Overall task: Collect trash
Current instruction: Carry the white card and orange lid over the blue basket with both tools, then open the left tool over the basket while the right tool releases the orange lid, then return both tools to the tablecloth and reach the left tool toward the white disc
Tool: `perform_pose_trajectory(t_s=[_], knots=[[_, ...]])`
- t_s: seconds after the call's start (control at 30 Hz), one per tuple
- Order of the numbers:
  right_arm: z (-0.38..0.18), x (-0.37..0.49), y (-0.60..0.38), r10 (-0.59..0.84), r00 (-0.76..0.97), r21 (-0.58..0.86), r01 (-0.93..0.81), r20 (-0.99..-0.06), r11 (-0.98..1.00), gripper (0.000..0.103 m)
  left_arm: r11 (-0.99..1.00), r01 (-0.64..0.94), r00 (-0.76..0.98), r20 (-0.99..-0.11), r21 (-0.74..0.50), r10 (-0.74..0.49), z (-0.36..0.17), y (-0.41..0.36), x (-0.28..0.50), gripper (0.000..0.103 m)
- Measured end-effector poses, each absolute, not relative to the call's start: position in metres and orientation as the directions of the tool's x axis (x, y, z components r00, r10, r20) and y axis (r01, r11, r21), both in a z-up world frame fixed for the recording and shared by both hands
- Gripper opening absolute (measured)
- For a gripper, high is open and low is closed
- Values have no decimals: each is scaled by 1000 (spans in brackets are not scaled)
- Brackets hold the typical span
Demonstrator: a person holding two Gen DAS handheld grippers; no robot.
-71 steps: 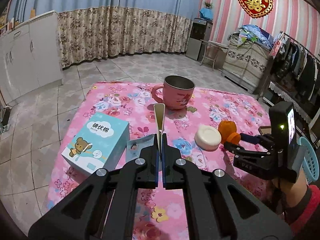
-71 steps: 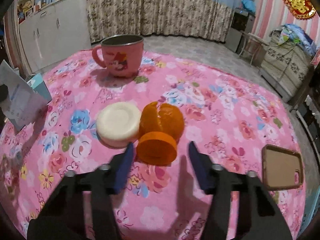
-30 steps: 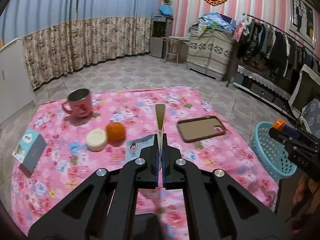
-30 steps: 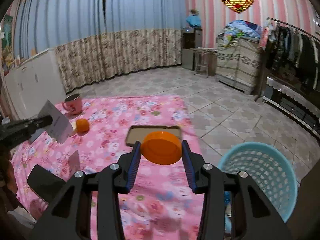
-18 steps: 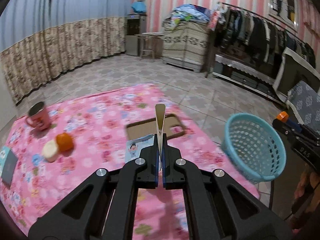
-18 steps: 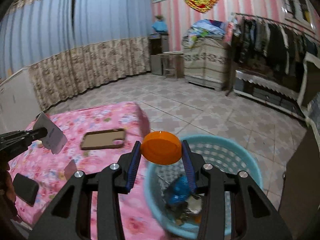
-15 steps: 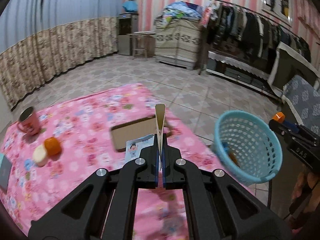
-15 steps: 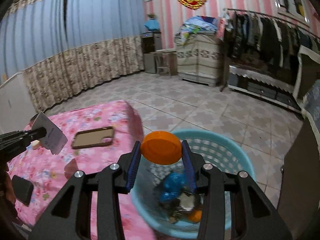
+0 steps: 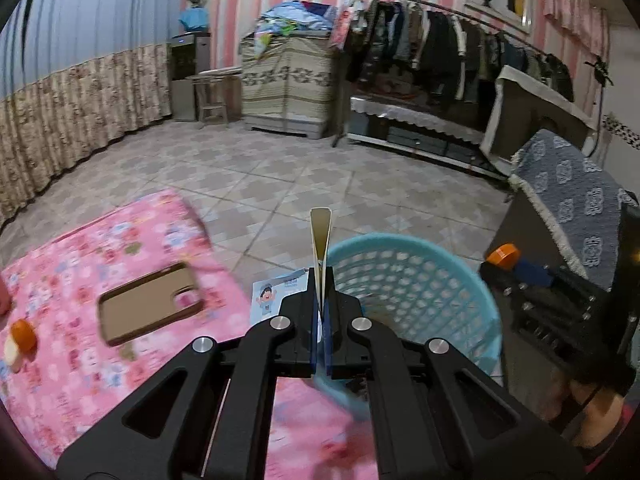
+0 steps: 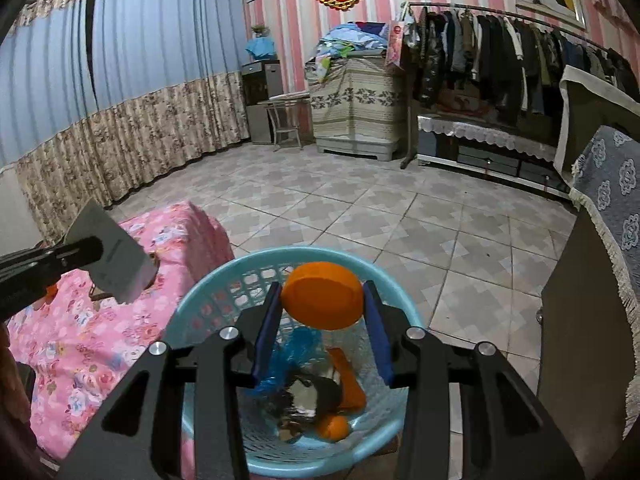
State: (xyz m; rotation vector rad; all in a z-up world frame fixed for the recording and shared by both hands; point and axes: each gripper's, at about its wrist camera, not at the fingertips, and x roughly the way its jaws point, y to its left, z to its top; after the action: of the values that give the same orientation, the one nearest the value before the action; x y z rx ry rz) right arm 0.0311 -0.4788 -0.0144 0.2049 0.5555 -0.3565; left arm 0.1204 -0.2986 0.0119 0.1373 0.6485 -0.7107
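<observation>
My right gripper (image 10: 323, 305) is shut on a round piece of orange peel (image 10: 320, 290) and hangs right over the light-blue mesh basket (image 10: 192, 300), which stands on the floor beside the table. Inside the basket lie a blue wrapper (image 10: 298, 344), orange peel scraps (image 10: 334, 426) and other bits. A thin paper packet (image 9: 320, 232) with a cartoon print sits edge-on in my shut left gripper (image 9: 320, 280), at the near left rim of the basket (image 9: 416, 300). From the right wrist view this packet (image 10: 114, 258) hovers over the table's corner.
The pink flowered table (image 9: 80, 360) carries a brown phone case (image 9: 150, 304), an orange (image 9: 22, 336) and a white round object (image 9: 10, 354). A dark cabinet with a blue-grey cover (image 10: 608, 240) stands right of the basket. Tiled floor (image 10: 360, 208) lies beyond.
Both grippers have swung right, away from the table, each still holding its item. The basket has come under the right gripper and up to the left gripper's tips.
</observation>
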Motion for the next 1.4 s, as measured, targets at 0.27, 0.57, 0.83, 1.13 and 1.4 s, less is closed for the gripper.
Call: perform_pose_trajectory(t_s=[0.27, 0.57, 0.83, 1.13, 1.4], knots=[[-13, 21, -498, -290, 785, 107, 409, -547, 906, 41, 713, 693, 529, -599, -104, -601, 11, -344, 110, 0], [-18, 17, -506, -289, 778, 111, 415, -557, 903, 41, 744, 665, 568, -598, -72, -565, 12, -351, 111, 51], [-27, 24, -495, -272, 779, 107, 396, -565, 912, 41, 826, 563, 692, -554, 12, -463, 24, -317, 120, 84], [-36, 56, -472, -216, 769, 134, 363, -602, 922, 75, 900, 432, 777, -529, 54, -341, 27, -257, 134, 97], [-32, 55, -445, -245, 782, 132, 383, -573, 914, 91, 940, 339, 808, -525, 44, -267, 28, -182, 143, 97]])
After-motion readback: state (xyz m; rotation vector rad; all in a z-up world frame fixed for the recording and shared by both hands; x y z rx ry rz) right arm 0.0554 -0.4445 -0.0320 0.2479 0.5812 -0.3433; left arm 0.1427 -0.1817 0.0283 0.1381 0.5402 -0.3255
